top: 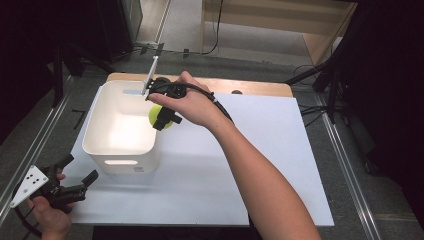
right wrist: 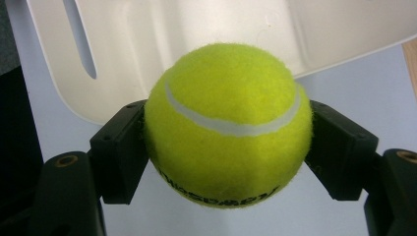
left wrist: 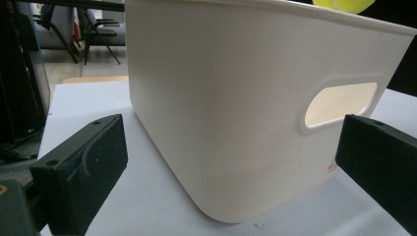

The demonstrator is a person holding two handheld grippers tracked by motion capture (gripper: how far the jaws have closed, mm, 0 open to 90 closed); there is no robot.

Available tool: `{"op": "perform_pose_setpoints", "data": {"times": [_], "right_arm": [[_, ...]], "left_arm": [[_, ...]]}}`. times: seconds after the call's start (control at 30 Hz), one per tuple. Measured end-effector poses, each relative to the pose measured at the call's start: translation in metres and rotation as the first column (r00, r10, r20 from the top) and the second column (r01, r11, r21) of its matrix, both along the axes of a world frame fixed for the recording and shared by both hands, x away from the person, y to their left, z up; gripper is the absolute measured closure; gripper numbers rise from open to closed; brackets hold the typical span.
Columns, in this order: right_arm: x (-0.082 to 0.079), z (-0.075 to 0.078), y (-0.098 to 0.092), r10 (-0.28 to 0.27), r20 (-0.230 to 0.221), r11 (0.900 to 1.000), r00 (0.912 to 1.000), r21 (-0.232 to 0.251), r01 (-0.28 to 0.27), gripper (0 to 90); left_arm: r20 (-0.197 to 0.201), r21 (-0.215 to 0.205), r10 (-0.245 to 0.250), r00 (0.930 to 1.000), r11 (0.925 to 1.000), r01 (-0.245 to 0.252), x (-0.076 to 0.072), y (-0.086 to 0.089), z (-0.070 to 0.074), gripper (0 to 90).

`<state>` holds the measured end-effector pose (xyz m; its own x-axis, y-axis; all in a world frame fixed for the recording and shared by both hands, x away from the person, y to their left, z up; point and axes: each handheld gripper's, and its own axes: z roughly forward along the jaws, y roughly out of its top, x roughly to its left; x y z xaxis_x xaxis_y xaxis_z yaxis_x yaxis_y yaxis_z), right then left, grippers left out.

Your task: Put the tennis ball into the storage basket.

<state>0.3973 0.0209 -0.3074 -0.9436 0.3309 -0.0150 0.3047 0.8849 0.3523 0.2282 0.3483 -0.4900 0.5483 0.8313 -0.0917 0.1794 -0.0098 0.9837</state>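
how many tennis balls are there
1. The ball is clamped in the right tongs, held over the right rim of the white bin. The bin's floor looks bare, though its near corner is hidden.

In the high view the tennis ball (top: 156, 115) is mostly covered by the right hand (top: 192, 105) and the dark fingers (top: 162, 121) clamped on it, so just a yellow sliver shows beside them. In the left gripper view the ball (left wrist: 344, 5) is cut off by the top edge, far above the fingers (left wrist: 88, 167), and the white bin (left wrist: 236, 113) hides the table behind it. In the right gripper view, the printed lettering on the ball's underside, between the fingers (right wrist: 120, 152), is too curved away to read.
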Motion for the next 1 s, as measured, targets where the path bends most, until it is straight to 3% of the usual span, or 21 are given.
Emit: {"op": "perform_pose_setpoints", "data": {"times": [1.0], "right_arm": [[-0.006,-0.002,0.034,0.053,-0.001,0.999,0.9986,-0.007,-0.053,23.2]], "left_arm": [[0.002,-0.001,-0.003,1.0000,1.0000,0.003,0.000,0.001,0.000,0.0]]}}
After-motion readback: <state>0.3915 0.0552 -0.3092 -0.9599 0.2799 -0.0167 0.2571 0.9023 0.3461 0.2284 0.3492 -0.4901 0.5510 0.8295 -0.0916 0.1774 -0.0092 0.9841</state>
